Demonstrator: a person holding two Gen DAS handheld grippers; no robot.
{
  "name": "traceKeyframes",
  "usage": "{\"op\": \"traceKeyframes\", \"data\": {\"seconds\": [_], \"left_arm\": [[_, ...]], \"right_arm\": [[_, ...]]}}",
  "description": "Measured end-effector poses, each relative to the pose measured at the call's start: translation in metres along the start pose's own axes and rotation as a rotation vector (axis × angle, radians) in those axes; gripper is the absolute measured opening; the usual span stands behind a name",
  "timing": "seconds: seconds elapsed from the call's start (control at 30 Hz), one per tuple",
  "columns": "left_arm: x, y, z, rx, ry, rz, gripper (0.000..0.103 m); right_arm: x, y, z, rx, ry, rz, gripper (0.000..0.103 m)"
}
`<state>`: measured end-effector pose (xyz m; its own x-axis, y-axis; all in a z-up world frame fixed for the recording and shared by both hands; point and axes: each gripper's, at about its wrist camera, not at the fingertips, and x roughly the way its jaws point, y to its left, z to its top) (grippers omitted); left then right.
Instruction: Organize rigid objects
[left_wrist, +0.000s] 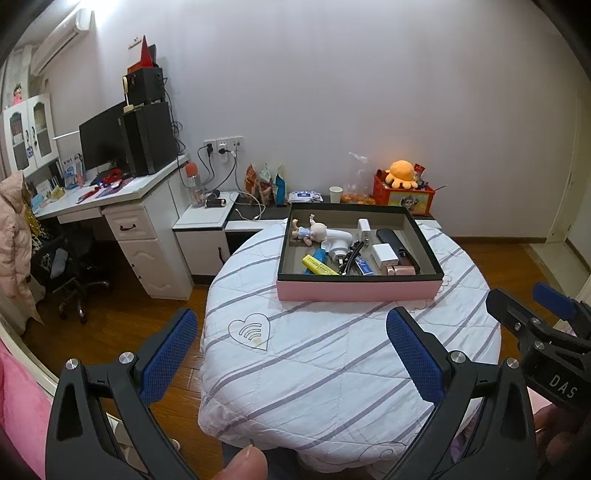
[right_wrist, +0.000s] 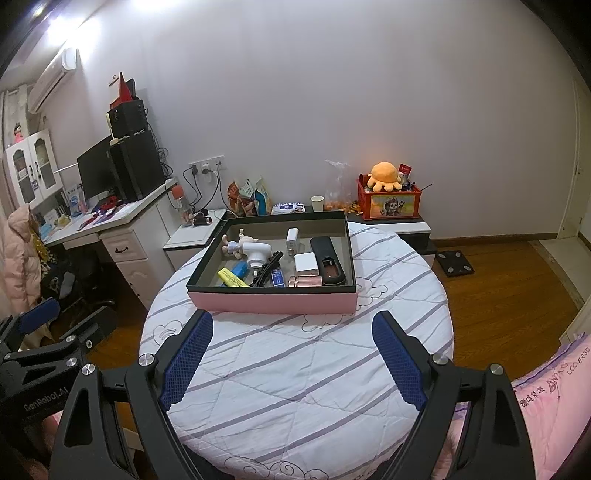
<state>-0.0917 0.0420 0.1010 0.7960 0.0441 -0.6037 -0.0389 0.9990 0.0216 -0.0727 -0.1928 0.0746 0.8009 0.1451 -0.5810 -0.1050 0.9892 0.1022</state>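
Pink box (right_wrist: 271, 301) ahead of both wide-open, empty jaws holds every item; sorted or awaiting unpacking, unclear.

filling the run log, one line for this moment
left gripper open | right gripper open | both empty | items in box | box on table

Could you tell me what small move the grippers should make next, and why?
Probably advance the right gripper toward the pink box. Both it and the left gripper are open, empty and short of the box, where every item lies.
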Motion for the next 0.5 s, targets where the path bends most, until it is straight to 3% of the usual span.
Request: {"op": "traceKeyframes", "data": {"seconds": [0.5], "left_arm": [[0.0012, -0.0035, 0.0016, 0.008, 0.009, -0.007, 0.103]], "right_arm": [[-0.0001, 0.0016, 0.0005, -0.006, -0.003, 0.004, 0.089]]}}
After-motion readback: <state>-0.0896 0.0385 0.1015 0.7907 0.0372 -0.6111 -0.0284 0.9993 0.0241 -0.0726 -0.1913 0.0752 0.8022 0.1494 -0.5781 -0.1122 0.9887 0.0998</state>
